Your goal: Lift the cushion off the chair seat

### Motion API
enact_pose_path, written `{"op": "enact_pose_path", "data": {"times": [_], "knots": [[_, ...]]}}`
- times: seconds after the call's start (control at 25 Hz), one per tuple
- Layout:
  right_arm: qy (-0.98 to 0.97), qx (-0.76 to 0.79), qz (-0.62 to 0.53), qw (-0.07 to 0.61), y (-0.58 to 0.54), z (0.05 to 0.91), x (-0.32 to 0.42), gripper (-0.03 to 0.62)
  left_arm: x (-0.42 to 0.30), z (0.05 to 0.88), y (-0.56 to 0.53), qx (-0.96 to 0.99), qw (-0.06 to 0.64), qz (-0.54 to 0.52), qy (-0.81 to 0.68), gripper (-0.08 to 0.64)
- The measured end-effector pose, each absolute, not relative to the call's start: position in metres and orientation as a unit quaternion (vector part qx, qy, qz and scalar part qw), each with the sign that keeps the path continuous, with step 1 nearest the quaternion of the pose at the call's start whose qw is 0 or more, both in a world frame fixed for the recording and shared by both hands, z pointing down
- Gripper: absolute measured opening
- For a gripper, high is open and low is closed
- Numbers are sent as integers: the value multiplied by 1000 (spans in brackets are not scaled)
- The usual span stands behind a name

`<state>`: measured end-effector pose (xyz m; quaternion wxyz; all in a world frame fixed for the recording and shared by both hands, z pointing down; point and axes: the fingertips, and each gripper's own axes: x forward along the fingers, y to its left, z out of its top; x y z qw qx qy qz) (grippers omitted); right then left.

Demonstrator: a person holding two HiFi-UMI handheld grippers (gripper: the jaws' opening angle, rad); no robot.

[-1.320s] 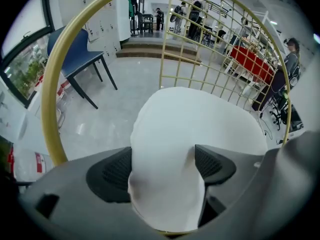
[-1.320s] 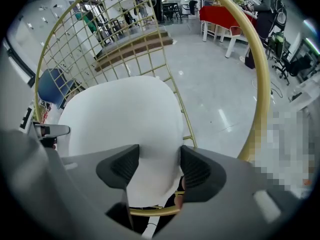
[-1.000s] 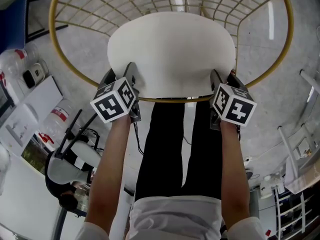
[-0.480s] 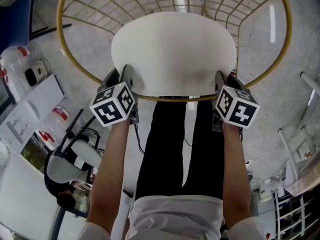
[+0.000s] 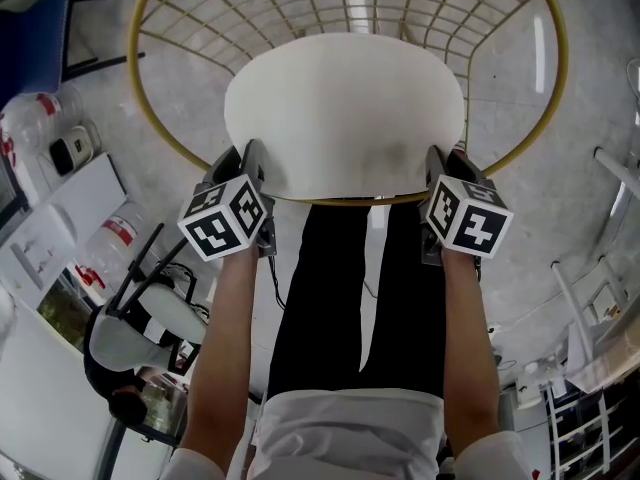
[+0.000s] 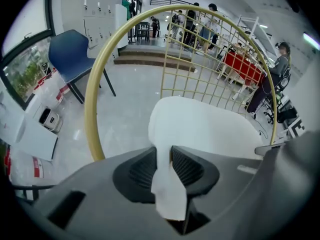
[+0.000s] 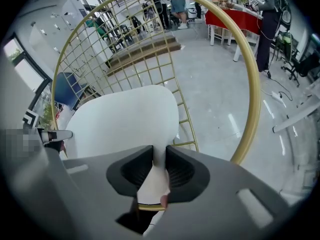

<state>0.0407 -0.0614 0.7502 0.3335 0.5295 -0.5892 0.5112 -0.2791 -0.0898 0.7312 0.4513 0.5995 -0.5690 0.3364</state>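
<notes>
A white oval cushion [image 5: 345,108] lies on the seat of a round gold wire chair [image 5: 345,201]. My left gripper [image 5: 250,163] is at the cushion's near left edge and my right gripper [image 5: 440,163] at its near right edge. In the left gripper view the jaws [image 6: 164,161] are closing, and a fold of the cushion [image 6: 200,129] is squeezed between the pads. The right gripper view shows the same: jaws [image 7: 159,161] closing, with the cushion [image 7: 125,124] edge pinched thin between them. The cushion still rests on the seat.
The person's dark trousers stand just below the chair's front rim. A blue chair [image 6: 75,54] and white boxes [image 5: 50,218] are on the left, an office chair [image 5: 130,338] at lower left, a metal rack [image 5: 600,298] on the right. People and a red table [image 6: 242,66] stand far behind.
Both grippers have stayed at the cushion's near edge, and their jaws have narrowed onto it. The cushion has not visibly left the seat.
</notes>
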Motion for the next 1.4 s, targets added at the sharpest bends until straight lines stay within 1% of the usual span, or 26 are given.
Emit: {"op": "enact_pose_path", "data": {"times": [0.6,1.4], "knots": [[-594,528,499,345,-62,718,49,81,-272,712,-84,602,467,326,-560,101],[-605,527,488,344,-65,656,57,81,-265,655,-88,614,465,319,-552,101]]}}
